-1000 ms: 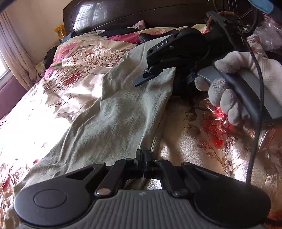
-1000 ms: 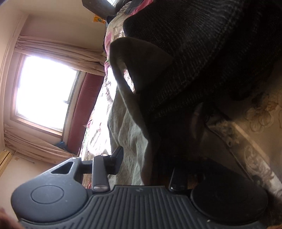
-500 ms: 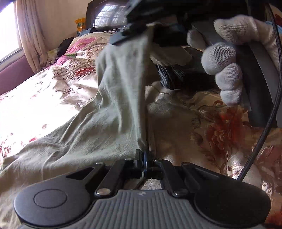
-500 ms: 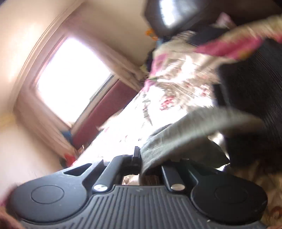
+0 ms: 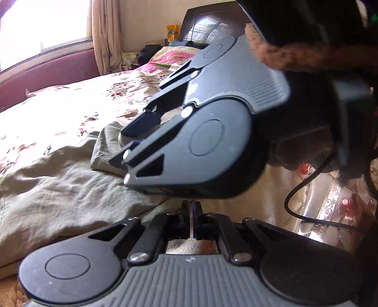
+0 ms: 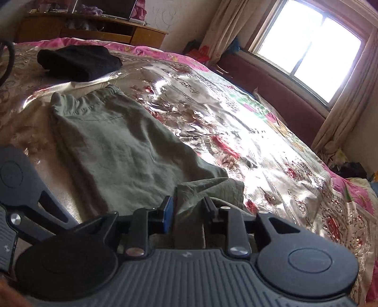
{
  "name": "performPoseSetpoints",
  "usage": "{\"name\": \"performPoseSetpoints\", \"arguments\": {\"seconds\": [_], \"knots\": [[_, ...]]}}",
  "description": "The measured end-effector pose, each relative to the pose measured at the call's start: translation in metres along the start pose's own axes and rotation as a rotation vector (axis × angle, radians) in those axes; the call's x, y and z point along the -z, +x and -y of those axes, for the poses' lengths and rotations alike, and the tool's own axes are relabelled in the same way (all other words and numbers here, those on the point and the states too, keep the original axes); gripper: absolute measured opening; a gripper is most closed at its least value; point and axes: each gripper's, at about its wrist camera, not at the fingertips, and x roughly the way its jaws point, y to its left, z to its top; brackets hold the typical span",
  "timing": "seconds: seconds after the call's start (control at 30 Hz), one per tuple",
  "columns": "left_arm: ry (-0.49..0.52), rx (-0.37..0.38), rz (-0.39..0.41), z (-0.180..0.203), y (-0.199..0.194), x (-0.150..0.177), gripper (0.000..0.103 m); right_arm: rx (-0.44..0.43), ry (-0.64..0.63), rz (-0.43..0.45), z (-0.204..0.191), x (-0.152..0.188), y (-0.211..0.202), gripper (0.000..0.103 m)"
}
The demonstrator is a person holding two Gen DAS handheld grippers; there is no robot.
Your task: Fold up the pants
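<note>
The olive-green pants (image 6: pixel 118 146) lie on the bed, waistband (image 6: pixel 94 96) at the far end; they also show in the left wrist view (image 5: pixel 59 184). My right gripper (image 6: pixel 189 207) has its jaws apart, with the folded-over leg end (image 6: pixel 212 189) lying loose between them. In the left wrist view the right gripper (image 5: pixel 139 141) hovers over the bunched leg cloth. My left gripper (image 5: pixel 191 212) is shut, its fingertips pressed together; the right gripper's body hides whether any cloth is pinched.
A floral satin bedspread (image 6: pixel 236 113) covers the bed. A folded black garment (image 6: pixel 78 61) lies beyond the waistband. A window (image 6: pixel 307 47) and maroon bench are on the far side. A dark headboard (image 5: pixel 212 21) and a cable (image 5: pixel 307 189) show in the left wrist view.
The right gripper carried the leg end over toward the waistband, swung round, and opened its jaws. The left gripper stayed shut and low on the bed.
</note>
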Motion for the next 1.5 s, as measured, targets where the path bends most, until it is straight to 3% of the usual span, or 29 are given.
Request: {"name": "performPoseSetpoints", "arguments": {"seconds": [0.17, 0.2, 0.23, 0.27, 0.33, 0.37, 0.43, 0.53, 0.63, 0.8, 0.93, 1.03, 1.1, 1.13, 1.17, 1.23, 1.33, 1.43, 1.5], "knots": [[-0.059, 0.010, 0.038, -0.006, -0.005, 0.012, 0.019, -0.061, -0.064, 0.021, -0.014, -0.004, -0.007, 0.035], [-0.069, 0.011, 0.043, -0.008, -0.006, 0.014, 0.019, -0.065, -0.077, 0.035, -0.015, -0.006, -0.009, 0.039], [-0.082, 0.012, 0.049, -0.010, -0.006, 0.017, 0.019, -0.066, -0.051, 0.003, -0.011, -0.009, -0.002, 0.052], [-0.094, 0.014, 0.056, -0.012, -0.006, 0.017, 0.019, -0.066, -0.051, 0.003, -0.011, -0.009, -0.002, 0.056], [-0.117, 0.021, 0.070, -0.018, -0.008, 0.019, 0.019, -0.056, 0.121, -0.091, 0.006, -0.009, 0.014, 0.055], [-0.131, 0.026, 0.079, -0.021, -0.008, 0.018, 0.019, -0.055, 0.311, -0.117, 0.027, -0.008, 0.021, 0.055], [-0.157, 0.041, 0.096, -0.027, -0.013, 0.023, 0.020, -0.059, 0.370, -0.120, 0.033, -0.008, 0.023, 0.055], [-0.172, 0.050, 0.115, -0.034, -0.016, 0.025, 0.020, -0.060, 0.614, -0.169, 0.055, -0.004, 0.027, 0.055], [-0.181, 0.051, 0.135, -0.039, -0.019, 0.023, 0.020, 0.005, 0.809, -0.150, 0.072, 0.012, 0.003, 0.055], [-0.137, -0.020, 0.160, -0.042, -0.020, 0.009, 0.020, 0.031, 0.926, -0.171, 0.089, 0.026, 0.017, 0.056], [-0.098, -0.048, 0.147, -0.036, -0.007, -0.003, 0.021, -0.078, 1.187, -0.140, 0.108, 0.048, 0.043, 0.056], [-0.060, -0.050, 0.135, -0.031, 0.002, -0.005, 0.021, -0.120, 1.331, -0.066, 0.122, 0.057, 0.055, 0.056], [-0.044, -0.053, 0.129, -0.029, 0.006, -0.004, 0.021, -0.100, 1.411, -0.079, 0.129, 0.062, 0.064, 0.028], [-0.042, -0.054, 0.131, -0.029, 0.005, -0.003, 0.021, -0.105, 1.444, -0.085, 0.132, 0.065, 0.067, 0.005], [-0.049, -0.050, 0.136, -0.029, 0.004, -0.001, 0.021, -0.124, 1.471, -0.083, 0.133, 0.065, 0.068, 0.005], [-0.072, -0.039, 0.145, -0.034, 0.002, 0.002, 0.021, -0.120, 1.417, -0.043, 0.133, 0.050, 0.061, 0.004], [-0.100, -0.019, 0.165, -0.041, -0.005, 0.005, 0.021, -0.112, 1.233, 0.077, 0.125, -0.001, 0.046, 0.004], [-0.094, -0.018, 0.161, -0.045, -0.011, 0.008, 0.021, -0.091, 0.913, 0.160, 0.097, -0.067, 0.038, 0.005], [-0.079, -0.025, 0.150, -0.046, -0.014, 0.011, 0.021, -0.135, 0.715, 0.121, 0.067, -0.098, 0.050, 0.009]]}}
